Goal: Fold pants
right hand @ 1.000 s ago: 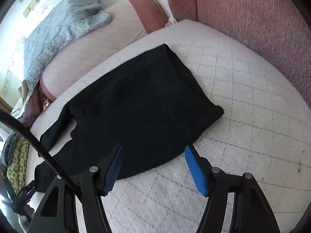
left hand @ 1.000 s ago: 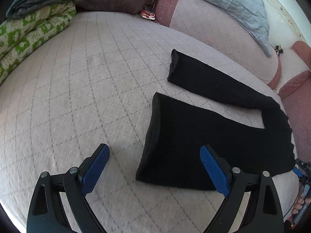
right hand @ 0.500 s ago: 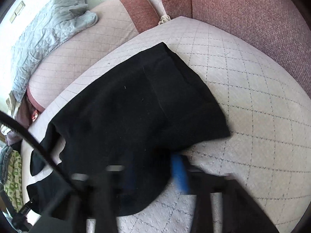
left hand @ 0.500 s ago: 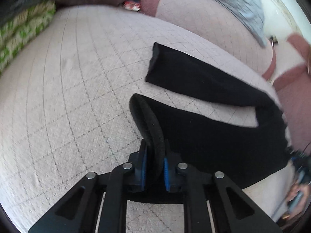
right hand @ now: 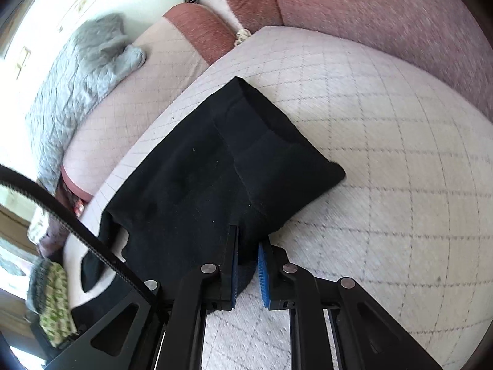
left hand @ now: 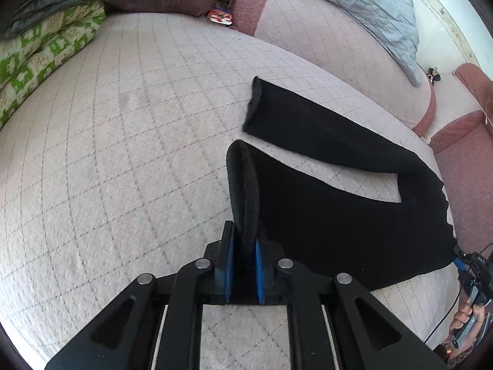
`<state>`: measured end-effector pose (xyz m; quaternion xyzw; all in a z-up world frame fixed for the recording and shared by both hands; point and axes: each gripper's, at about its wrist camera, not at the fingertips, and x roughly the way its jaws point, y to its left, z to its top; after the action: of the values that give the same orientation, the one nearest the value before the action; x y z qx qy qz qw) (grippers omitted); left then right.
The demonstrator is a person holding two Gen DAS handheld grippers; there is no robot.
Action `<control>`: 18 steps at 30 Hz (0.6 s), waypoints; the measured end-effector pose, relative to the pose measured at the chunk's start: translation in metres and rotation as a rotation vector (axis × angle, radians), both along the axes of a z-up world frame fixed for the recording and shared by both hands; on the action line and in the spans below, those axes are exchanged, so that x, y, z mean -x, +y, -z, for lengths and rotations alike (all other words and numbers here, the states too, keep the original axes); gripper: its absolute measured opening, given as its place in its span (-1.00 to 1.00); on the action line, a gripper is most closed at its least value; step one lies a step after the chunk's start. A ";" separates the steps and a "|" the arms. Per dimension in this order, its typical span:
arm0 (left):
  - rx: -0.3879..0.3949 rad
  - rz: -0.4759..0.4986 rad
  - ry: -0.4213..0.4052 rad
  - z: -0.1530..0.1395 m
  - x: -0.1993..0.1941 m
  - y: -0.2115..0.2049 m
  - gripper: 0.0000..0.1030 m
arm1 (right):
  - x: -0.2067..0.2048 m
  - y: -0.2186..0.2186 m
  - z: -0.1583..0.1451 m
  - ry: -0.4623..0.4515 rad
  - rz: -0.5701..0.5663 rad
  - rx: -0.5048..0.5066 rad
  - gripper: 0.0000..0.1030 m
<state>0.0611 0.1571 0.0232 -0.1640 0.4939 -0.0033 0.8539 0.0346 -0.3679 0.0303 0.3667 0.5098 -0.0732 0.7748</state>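
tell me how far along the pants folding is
Early. Done: the black pants lie spread on the quilted bed, legs apart, no fold made. In hand: the left gripper is shut on the near leg's hem, and the right gripper is shut on the waist-end edge. Left: carry that leg over the far leg, then fold lengthwise.

Your pants (left hand: 339, 215) lie flat on the bed (left hand: 123, 154), legs spread apart toward the middle, waist end over by the sofa back (right hand: 385, 9). Your left gripper (left hand: 244, 262) sits at the hem of the nearer leg, your right gripper (right hand: 248, 265) at the waist edge nearest you. Behind the far leg a blanket (left hand: 354, 3) drapes over a bolster (left hand: 323, 43). Folded bedding (left hand: 46, 49) is stacked at the bed's far left corner.
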 end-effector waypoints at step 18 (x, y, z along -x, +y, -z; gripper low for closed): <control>-0.091 0.045 -0.029 0.018 -0.013 -0.016 0.03 | -0.023 0.020 0.017 0.009 -0.016 0.040 0.25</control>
<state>0.0738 0.1414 0.0050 -0.1136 0.4847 -0.0024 0.8673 0.0571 -0.3483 0.0136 0.3468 0.5145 -0.0788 0.7803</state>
